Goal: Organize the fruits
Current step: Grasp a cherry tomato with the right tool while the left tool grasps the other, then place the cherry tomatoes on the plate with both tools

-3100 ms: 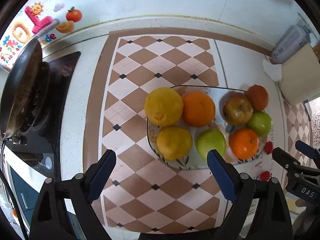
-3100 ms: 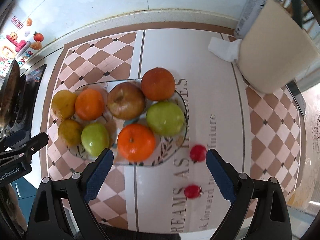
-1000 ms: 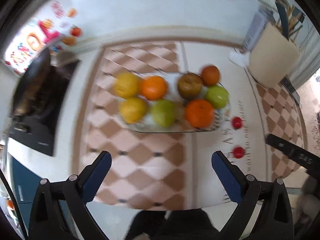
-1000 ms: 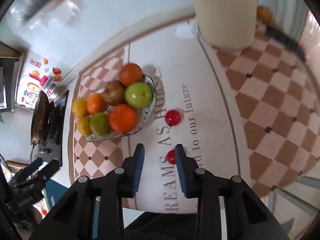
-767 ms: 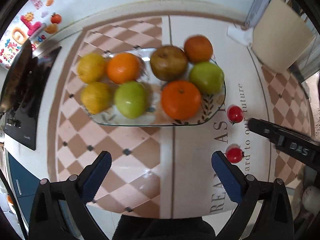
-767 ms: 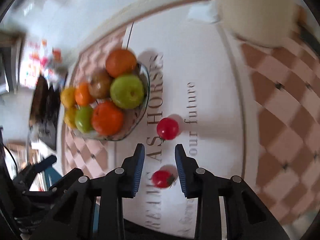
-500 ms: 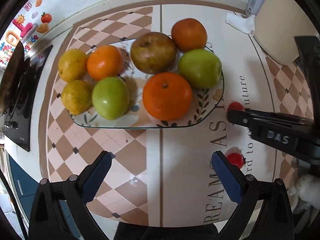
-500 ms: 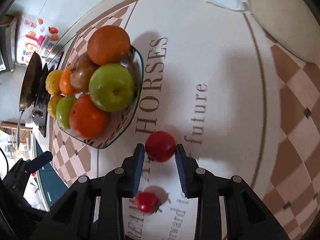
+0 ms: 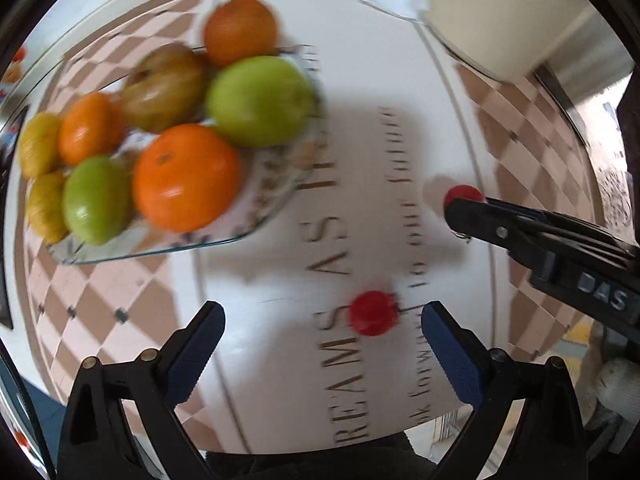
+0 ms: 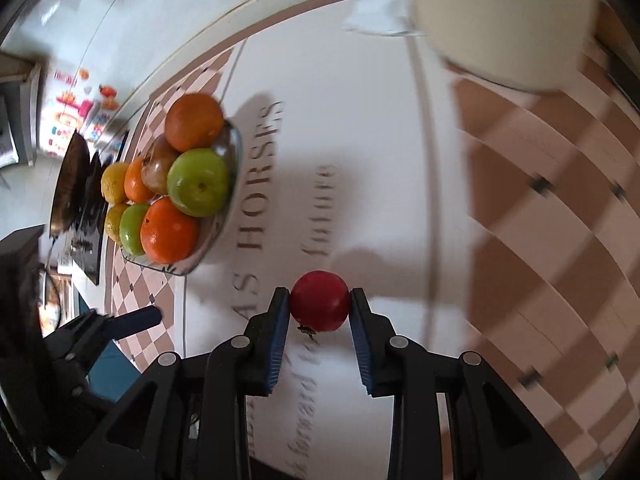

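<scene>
- Glass plate, at the left on the printed mat: it gathers the large fruit in one place, eight pieces in all. These are three oranges, two green apples, two yellow citrus and one brownish apple.
- Nearest plate pieces: a big orange and a green apple fill the mat-side edge, leaving little bare glass there for additions.
- Left gripper: jaws spread wide and grasping nothing. It hovers low with a small red tomato lying on the mat between its fingers, nearer the right one, probably lined up for a pick.
- Second red tomato, further right: it sits between the blue pads of the right gripper. Both pads appear to touch its sides, so the jaws are clenched on it.
- Whether that tomato rests on the mat or is lifted cannot be told.
- Small tomatoes counted: two, both off the plate and thus likely the remaining items.
- Cream container, far right: one, uninvolved.
</scene>
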Tool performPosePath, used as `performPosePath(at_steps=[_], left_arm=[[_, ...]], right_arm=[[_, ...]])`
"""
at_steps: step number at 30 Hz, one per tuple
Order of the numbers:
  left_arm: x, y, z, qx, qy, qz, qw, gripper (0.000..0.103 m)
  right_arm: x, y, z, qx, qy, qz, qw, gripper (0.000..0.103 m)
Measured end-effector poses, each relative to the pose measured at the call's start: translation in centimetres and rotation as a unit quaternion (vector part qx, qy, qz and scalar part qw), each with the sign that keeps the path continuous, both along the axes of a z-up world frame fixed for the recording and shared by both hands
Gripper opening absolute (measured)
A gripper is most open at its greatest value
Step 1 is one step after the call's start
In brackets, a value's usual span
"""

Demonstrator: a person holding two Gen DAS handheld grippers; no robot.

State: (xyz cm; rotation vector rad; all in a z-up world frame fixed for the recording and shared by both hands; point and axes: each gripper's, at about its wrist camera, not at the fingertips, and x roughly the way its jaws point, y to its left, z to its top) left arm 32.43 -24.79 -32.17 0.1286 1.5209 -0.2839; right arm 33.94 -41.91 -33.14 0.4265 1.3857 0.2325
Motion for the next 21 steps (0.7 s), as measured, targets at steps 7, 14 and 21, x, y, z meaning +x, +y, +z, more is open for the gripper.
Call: performPosePath(at_steps=[7, 14, 21], left_arm=[[-1.1, -3.3, -2.0, 0.003, 0.033, -0.050, 0.9982, 0.056], [-1.5, -3.5, -2.5, 0.008, 0.019, -0.057, 0.9981, 0.030], [-0.4, -0.6, 1.3, -0.030, -0.002, -0.008, 0.9995, 0.030]], right_arm=[[-2.2, -3.3, 0.4, 0.003, 0.005, -0.040, 0.999, 0.033], [-2.6, -2.8, 1.2, 0.011, -0.001, -0.043, 0.999, 0.033], [-1.7, -0.5, 3.8, 0.016, -0.024, -0.022, 0.999, 0.033]])
